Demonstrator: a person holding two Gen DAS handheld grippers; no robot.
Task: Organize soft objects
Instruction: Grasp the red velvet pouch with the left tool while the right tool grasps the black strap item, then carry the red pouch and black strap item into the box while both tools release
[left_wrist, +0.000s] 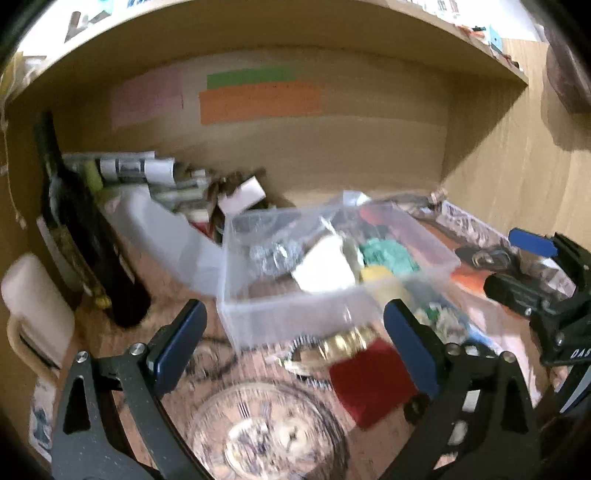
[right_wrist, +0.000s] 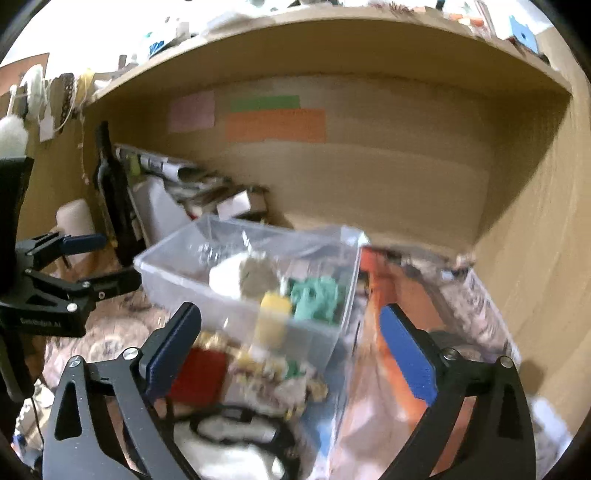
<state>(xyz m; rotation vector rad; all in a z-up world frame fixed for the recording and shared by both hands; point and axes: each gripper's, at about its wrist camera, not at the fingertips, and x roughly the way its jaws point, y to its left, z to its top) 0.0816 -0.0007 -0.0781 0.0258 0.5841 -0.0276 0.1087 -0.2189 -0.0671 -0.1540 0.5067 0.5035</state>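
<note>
A clear plastic bin (left_wrist: 295, 314) (right_wrist: 177, 273) stands on the desk and holds soft items: a white piece (left_wrist: 325, 269) (right_wrist: 225, 277), a green crumpled piece (left_wrist: 391, 253) (right_wrist: 317, 299), a yellow piece (left_wrist: 380, 277) (right_wrist: 273, 314) and a silvery one (left_wrist: 269, 254). My left gripper (left_wrist: 295, 350) is open and empty just in front of the bin. My right gripper (right_wrist: 291, 343) is open and empty at the bin's near right corner. A red soft square (left_wrist: 369, 380) (right_wrist: 199, 376) and a gold item (left_wrist: 343, 343) lie in front of the bin. Both views are blurred.
A dark bottle (left_wrist: 92, 240) (right_wrist: 114, 199), a white mug (left_wrist: 37, 306), rolled papers (left_wrist: 136, 166) and a white container (left_wrist: 166, 236) crowd the left back. Wooden shelf walls (right_wrist: 535, 240) close the right and back. A clock-print cloth (left_wrist: 258, 432) covers the desk.
</note>
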